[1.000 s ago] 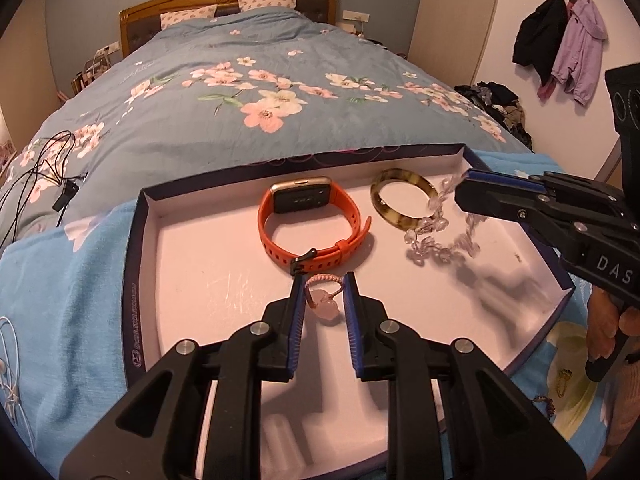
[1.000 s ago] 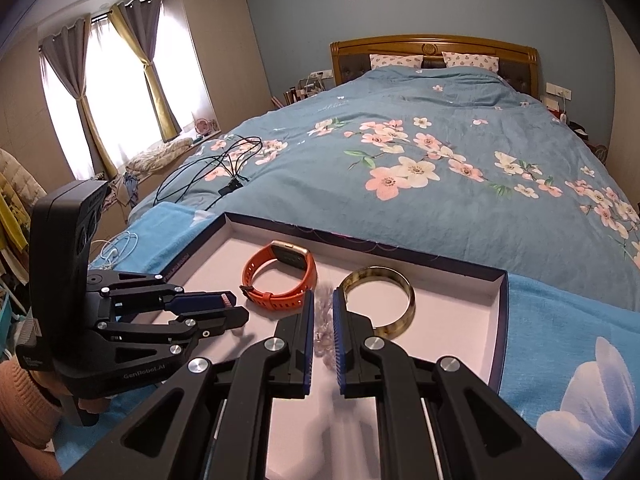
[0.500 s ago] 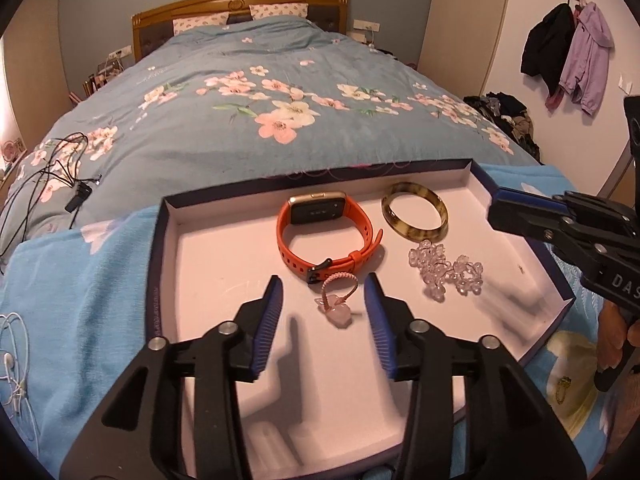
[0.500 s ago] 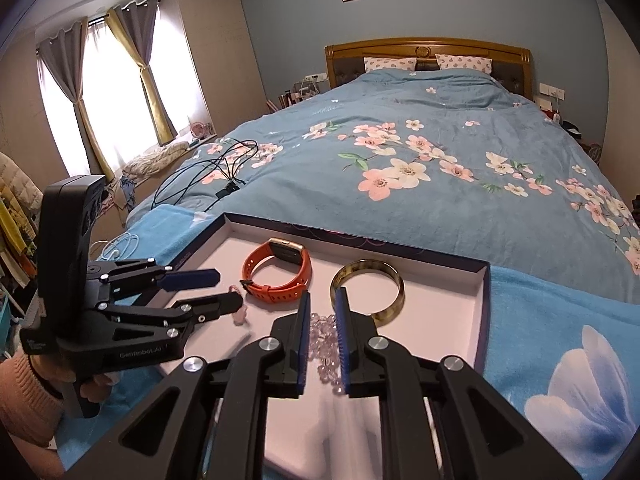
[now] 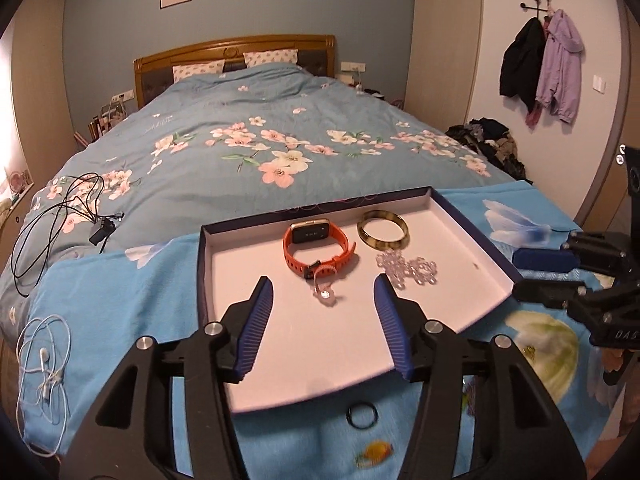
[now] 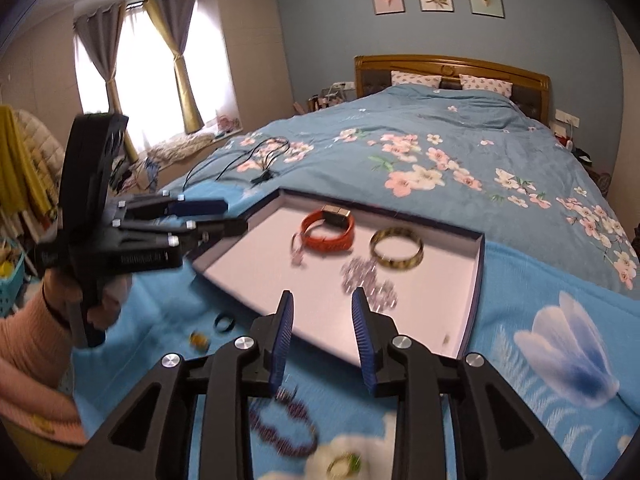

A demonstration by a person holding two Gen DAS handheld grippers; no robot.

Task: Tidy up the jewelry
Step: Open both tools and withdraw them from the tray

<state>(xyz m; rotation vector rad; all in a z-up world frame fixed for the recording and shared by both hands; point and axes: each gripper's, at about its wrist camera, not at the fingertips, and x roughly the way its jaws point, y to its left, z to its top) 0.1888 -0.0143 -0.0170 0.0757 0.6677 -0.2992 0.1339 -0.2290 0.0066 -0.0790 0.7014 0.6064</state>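
Both tools have pulled back from the tray (image 5: 472, 236) since the earlier frames, leaving the pieces they carried lying in it. My left tool (image 5: 324, 316) is released, jaws opening, nothing between them; the small pink ring (image 5: 323, 289) lies just ahead of its tips, touching the orange watch (image 5: 318, 249). My right tool (image 6: 323, 334) is released too, jaws opening and empty, with the clear bead bracelet (image 6: 368, 280) just ahead and the amber bangle (image 6: 396, 249) beyond it.

I judge the job partly done: four pieces sit in the tray. Left on the blue blanket near my tools are a black ring (image 5: 362, 416), a dark bead bracelet (image 6: 286, 428), a gold ring (image 6: 344, 465) and a small yellowish piece (image 6: 199, 340).

Motion blur smears the right view, so I cannot make out that yellowish piece.
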